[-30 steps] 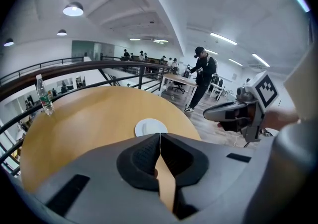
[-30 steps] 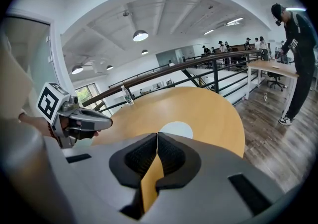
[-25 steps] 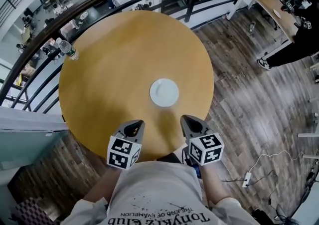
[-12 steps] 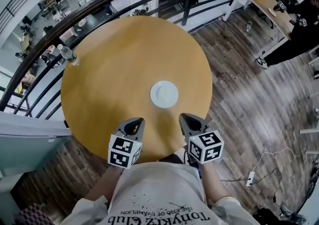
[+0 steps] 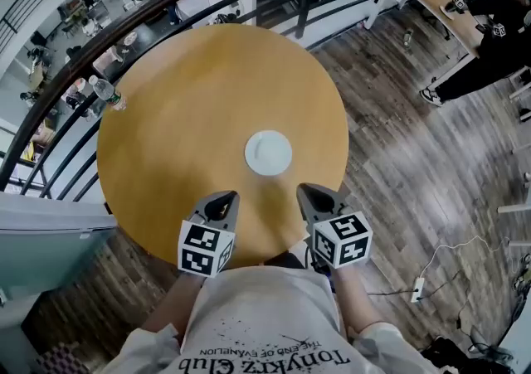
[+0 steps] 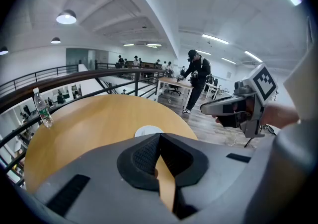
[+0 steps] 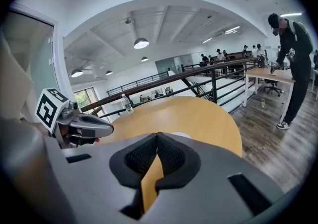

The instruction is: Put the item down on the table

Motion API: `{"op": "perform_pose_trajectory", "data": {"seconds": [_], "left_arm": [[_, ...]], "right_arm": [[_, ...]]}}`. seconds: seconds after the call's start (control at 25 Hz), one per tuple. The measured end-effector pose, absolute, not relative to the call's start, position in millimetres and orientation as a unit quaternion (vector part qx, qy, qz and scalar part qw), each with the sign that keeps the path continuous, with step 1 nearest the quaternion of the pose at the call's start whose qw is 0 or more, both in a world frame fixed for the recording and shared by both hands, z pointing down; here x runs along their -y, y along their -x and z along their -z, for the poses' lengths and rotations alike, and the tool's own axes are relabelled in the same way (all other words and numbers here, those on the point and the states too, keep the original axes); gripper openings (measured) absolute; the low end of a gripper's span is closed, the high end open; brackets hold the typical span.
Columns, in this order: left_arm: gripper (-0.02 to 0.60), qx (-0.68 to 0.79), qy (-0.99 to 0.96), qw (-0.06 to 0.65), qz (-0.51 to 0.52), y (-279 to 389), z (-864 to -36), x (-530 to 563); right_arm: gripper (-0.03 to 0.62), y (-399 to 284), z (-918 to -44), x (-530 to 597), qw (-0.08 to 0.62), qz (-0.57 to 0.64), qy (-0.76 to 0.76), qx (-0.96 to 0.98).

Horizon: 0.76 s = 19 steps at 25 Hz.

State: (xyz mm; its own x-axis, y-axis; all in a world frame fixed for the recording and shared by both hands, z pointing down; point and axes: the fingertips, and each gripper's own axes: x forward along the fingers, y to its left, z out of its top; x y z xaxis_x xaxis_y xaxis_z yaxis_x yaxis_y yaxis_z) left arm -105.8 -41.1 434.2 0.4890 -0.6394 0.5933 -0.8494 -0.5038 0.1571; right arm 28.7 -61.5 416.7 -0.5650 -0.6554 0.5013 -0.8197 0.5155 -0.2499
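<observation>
I hold 2 grippers over the near edge of 1 round table (image 5: 199,90). My left gripper (image 5: 224,198) and right gripper (image 5: 309,193) both have their jaws pressed together on nothing. 1 white plate (image 5: 268,153) lies on the table just ahead of them. 1 water bottle (image 5: 108,94) stands at the left rim.

I see the item (image 5: 268,153): small white round disc, plate-like, lying flat on the bench (image 5: 182,107). It sits just ahead of the left hand-held gripper (image 5: 222,205) and right hand-held gripper (image 5: 319,196), between them, touching neither.
</observation>
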Motion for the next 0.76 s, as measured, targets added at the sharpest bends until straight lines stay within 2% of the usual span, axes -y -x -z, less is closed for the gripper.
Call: {"op": "perform_pose_trajectory", "data": {"seconds": [0.76], "left_arm": [[0.023, 0.448, -0.834, 0.219, -0.235, 103, -431, 51]], "right_arm": [[0.026, -42, -413, 70, 0.175, -0.232, -0.443, 0.848]]}}
